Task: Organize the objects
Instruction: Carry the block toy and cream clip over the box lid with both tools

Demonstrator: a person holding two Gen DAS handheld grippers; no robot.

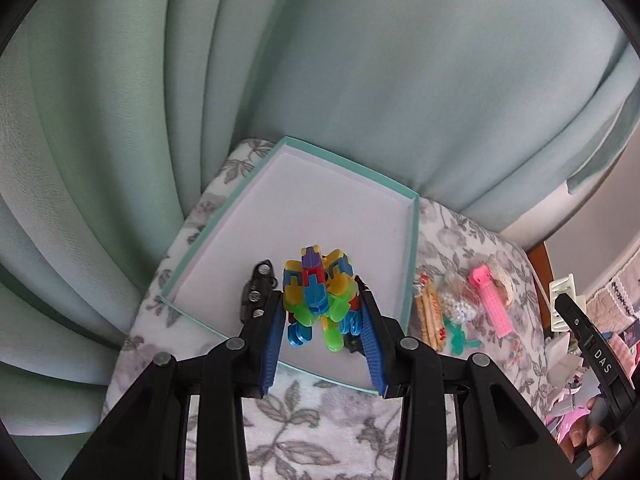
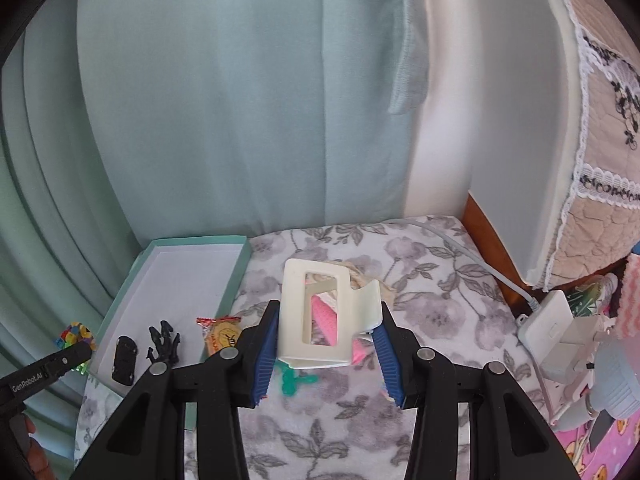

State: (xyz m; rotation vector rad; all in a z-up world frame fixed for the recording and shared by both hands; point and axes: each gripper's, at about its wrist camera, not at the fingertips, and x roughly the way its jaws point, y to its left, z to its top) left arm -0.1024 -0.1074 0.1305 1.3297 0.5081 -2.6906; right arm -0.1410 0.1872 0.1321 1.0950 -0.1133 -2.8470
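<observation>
At centre frame the left gripper (image 1: pixel 322 310) is clamped on a light, knobbly multicoloured plastic block toy (image 1: pixel 318 300) over the teal-rimmed white tray (image 1: pixel 414 240), while the right gripper (image 2: pixel 326 330) pinches a stiff cream plastic clip (image 2: pixel 320 312), seemingly by its sides

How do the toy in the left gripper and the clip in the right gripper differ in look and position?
Colour: the block toy mixes yellow, blue, green and red pieces; the clip is plain cream white.
Build: the toy is a cluster of small blocks; the clip is smooth, with a rectangular opening.
Position: the toy hangs over the tray; the clip hangs over the floral cover, beside the tray.
Both are clamped, the toy by the left gripper, the clip by the right gripper.
</observation>
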